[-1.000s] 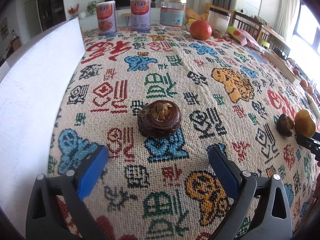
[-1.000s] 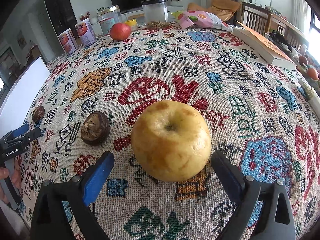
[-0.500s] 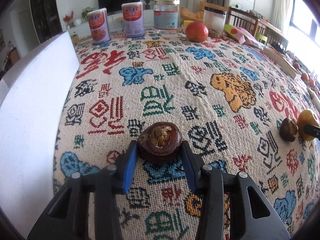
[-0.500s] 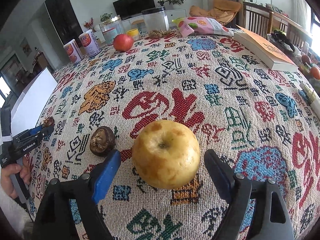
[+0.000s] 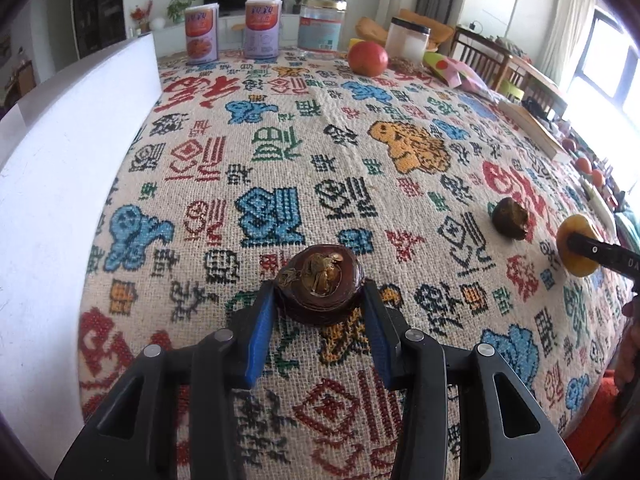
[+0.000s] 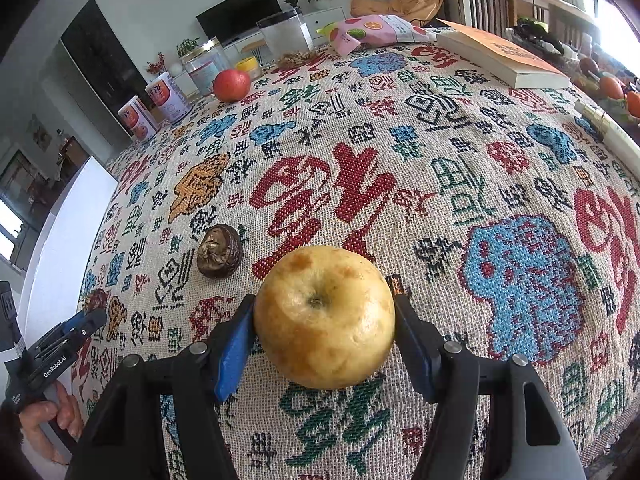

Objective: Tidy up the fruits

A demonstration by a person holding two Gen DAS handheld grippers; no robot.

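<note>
Clamping the left gripper (image 5: 320, 308) on 1 brown fruit (image 5: 320, 284), we close the right gripper (image 6: 324, 320) against the yellow apple (image 6: 324, 316), readying both for sorting.

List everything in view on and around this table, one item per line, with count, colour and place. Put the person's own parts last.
tablecloth: 1, beige with red, blue and green patterns, covers the table
yellow apple: 1, yellow, near edge, between the right claw's pads
dark round fruit: 2, brown, one in the left claw, the other loose beside the apple
red apple: 1, red, far side
cans: 2, orange and white, far edge
clear jars: 2, far edge
snack bag: 1, pink, far side
book: 1, orange cover, far right
white board: 1, left edge
left claw: shut on a dark fruit
right claw: closing on the apple
hand: 1, holds the left claw's handle
</note>
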